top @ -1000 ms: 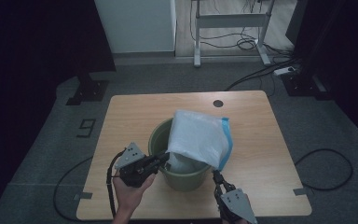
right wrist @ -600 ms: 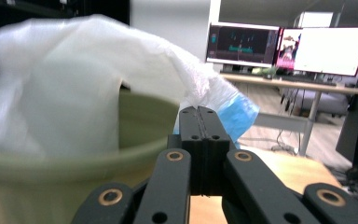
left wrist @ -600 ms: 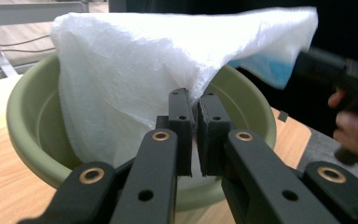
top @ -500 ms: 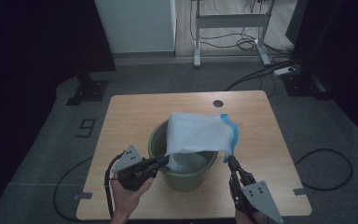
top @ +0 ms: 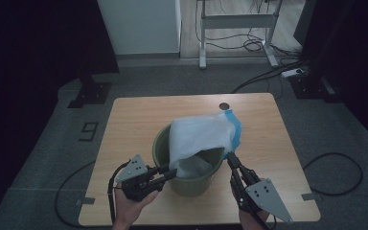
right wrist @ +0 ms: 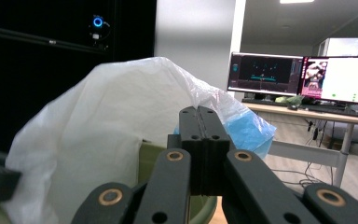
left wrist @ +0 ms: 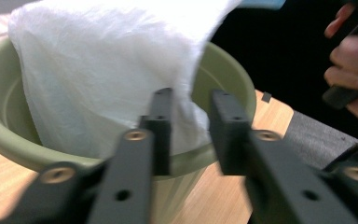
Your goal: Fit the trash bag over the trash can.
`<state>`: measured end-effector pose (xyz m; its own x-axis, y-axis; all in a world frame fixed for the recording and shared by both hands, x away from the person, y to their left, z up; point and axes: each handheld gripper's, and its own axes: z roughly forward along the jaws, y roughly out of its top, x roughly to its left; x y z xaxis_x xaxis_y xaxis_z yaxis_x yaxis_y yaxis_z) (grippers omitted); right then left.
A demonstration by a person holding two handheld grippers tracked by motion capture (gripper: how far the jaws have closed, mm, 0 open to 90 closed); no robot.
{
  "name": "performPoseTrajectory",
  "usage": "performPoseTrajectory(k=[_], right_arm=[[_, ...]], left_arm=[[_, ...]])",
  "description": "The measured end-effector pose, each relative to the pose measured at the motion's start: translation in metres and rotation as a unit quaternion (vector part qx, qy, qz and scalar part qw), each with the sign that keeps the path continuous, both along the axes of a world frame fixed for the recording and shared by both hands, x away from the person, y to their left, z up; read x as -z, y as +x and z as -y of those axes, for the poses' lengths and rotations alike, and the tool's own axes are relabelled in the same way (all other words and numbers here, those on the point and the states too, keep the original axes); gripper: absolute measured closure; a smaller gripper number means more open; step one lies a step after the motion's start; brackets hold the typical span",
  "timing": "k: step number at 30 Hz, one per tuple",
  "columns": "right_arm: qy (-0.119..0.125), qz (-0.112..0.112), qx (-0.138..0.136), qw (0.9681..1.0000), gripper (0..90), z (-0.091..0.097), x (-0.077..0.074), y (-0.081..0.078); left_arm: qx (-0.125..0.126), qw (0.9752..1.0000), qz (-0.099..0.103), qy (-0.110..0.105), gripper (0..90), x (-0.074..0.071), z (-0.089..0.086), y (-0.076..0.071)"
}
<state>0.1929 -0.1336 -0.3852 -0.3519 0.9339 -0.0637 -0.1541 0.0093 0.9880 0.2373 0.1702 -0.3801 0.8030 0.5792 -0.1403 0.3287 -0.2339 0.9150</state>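
Observation:
A green bucket [top: 191, 184] stands near the front of the wooden table [top: 134, 115]. A white plastic bag [top: 199, 136] with a blue edge [top: 235, 127] rises out of it, pulled up toward the right. My right gripper [top: 230, 157] is shut on the bag's near right edge; in the right gripper view its jaws [right wrist: 199, 112] meet in front of the bag [right wrist: 98, 121]. My left gripper [top: 171, 172] is at the bucket's near left rim. Its jaws have just been opening, and in the left gripper view [left wrist: 191, 100] they stand apart, with the bag's edge [left wrist: 98, 70] and the rim [left wrist: 228, 70] between them, unpressed.
A small round hole [top: 224, 106] sits at the table's far edge. Cables [top: 335, 167] lie on the floor to the right, and a floor mark "9" [top: 89, 130] lies to the left. Desk legs [top: 235, 21] stand behind. Monitors [right wrist: 270, 74] glow in the right gripper view.
My right gripper has risen and drawn the bag's right edge up and outward. My left gripper stays at the rim, but its jaws have parted and let the bag go.

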Motion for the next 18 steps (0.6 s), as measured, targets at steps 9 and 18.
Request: performPoseTrajectory(k=[9,18], right_arm=[[0.002,-0.024,-0.003,0.9997,89.0,0.007,0.01,0.006],[-0.009,-0.011,-0.02,0.9997,89.0,-0.001,-0.005,0.007]], left_arm=[[-0.033,0.9988,0.036,-0.005,39.4,-0.017,-0.003,-0.002],[-0.021,0.9977,0.06,0.022,35.1,-0.036,0.023,0.012]])
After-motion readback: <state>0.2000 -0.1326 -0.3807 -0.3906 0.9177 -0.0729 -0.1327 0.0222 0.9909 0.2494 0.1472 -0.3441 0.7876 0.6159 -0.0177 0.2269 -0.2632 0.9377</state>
